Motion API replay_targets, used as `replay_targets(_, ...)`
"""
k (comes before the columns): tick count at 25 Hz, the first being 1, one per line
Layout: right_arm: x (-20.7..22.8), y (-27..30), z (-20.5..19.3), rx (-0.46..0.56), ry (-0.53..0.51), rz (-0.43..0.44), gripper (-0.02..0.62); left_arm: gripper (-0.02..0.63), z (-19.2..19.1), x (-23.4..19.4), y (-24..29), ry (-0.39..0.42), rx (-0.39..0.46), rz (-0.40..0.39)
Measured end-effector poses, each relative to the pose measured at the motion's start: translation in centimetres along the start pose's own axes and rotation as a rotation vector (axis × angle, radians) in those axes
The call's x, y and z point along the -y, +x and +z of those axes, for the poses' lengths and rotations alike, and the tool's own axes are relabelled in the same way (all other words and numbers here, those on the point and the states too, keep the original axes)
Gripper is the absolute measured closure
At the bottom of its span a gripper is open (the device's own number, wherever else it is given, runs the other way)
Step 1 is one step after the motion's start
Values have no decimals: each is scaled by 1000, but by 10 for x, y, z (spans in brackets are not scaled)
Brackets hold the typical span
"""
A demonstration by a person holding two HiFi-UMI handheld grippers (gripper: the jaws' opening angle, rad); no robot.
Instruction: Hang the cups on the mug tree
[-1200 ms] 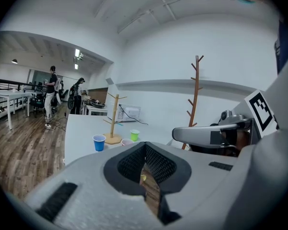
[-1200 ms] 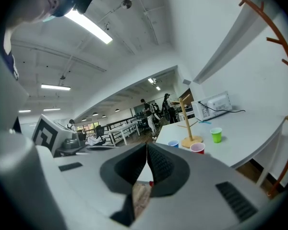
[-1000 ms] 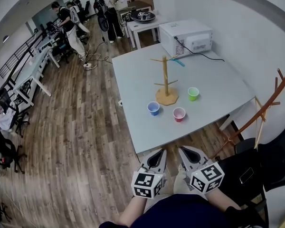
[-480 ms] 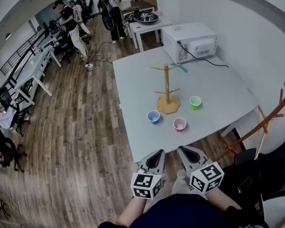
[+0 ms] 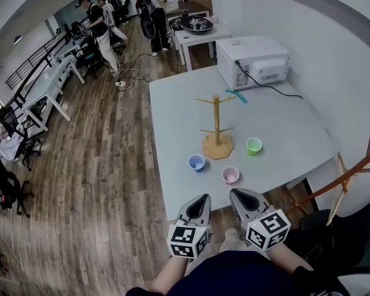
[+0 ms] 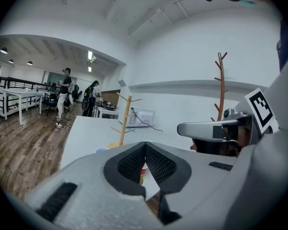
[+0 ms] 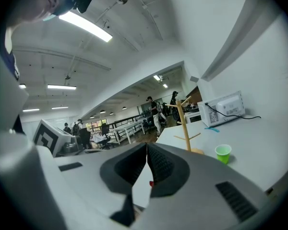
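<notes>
Wooden mug tree (image 5: 217,128) is standing upright mid-counter (image 5: 172,110), its pegs bare. Three cups are sitting round its base, each apart from it and from one another: a blue cup (image 5: 196,162) at its near left, a pink cup (image 5: 230,174) in front, a green cup (image 5: 253,145) to its right. A microwave (image 5: 254,60) is sitting at the far edge, its cable (image 5: 277,89) trailing over the counter (a teal thing (image 5: 237,95) is lying between it and the tree). The left gripper (image 5: 205,197) and right gripper (image 5: 234,193) are hovering side by side short of the near edge, well apart from the cups, both pairs of fingers pressed together and holding nothing. A coat stand (image 5: 345,174) is standing off to the right.
</notes>
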State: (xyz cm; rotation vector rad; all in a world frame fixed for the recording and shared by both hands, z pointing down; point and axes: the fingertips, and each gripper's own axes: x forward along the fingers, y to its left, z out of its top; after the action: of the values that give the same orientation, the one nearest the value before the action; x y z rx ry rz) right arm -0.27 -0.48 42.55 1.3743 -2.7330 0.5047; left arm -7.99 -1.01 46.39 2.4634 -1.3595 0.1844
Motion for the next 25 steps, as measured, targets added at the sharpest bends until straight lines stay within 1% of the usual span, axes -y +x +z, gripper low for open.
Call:
replay_targets(11,38,13,12,-8,-9,57,566,587,6,-2,35,-18,16,80)
replay_targets(17,54,20,14,-15,-4,97,566,586,3,-6,44,-39,23,139)
replay_targets(25,66,29,17,-15,3,149,566,586,0,-21,50,-76,38,230)
